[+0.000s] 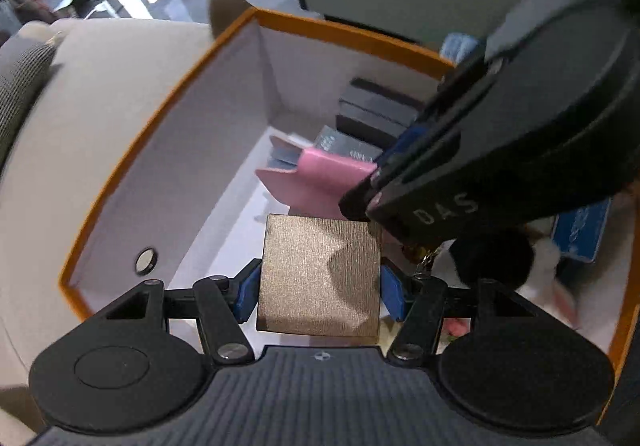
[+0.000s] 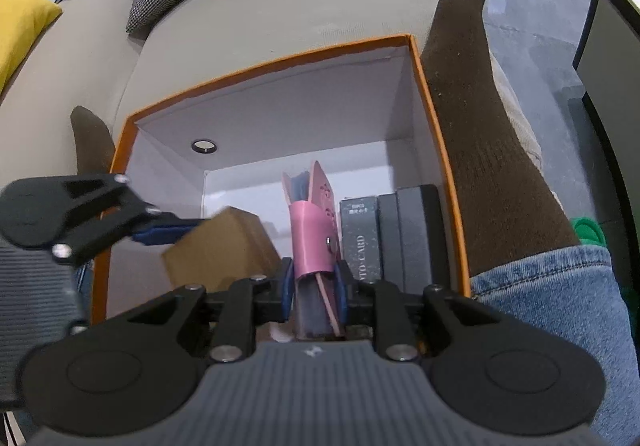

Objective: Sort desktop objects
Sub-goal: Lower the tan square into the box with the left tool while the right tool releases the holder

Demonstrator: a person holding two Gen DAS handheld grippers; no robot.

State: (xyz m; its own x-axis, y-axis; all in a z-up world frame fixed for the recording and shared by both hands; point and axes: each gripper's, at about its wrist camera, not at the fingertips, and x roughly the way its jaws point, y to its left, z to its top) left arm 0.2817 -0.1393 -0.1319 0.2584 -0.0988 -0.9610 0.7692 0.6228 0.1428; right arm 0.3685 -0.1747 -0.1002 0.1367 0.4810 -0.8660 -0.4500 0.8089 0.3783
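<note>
My left gripper (image 1: 320,286) is shut on a gold-brown box (image 1: 320,278) and holds it over the open orange-rimmed storage box (image 1: 168,150). It also shows in the right wrist view (image 2: 216,250), tilted, at the left inside that box (image 2: 280,62). My right gripper (image 2: 312,286) is shut on a pink card wallet (image 2: 312,238), held upright inside the box. In the left wrist view the wallet (image 1: 316,182) sits just beyond the gold box, with the right gripper (image 1: 360,202) reaching in from the right.
Dark card boxes (image 2: 400,234) stand along the storage box's right wall. A black-and-white plush toy (image 1: 520,266) and a blue box (image 1: 584,230) lie at the right. A person's socked leg (image 2: 480,150) lies beside the box on a beige sofa (image 2: 280,6).
</note>
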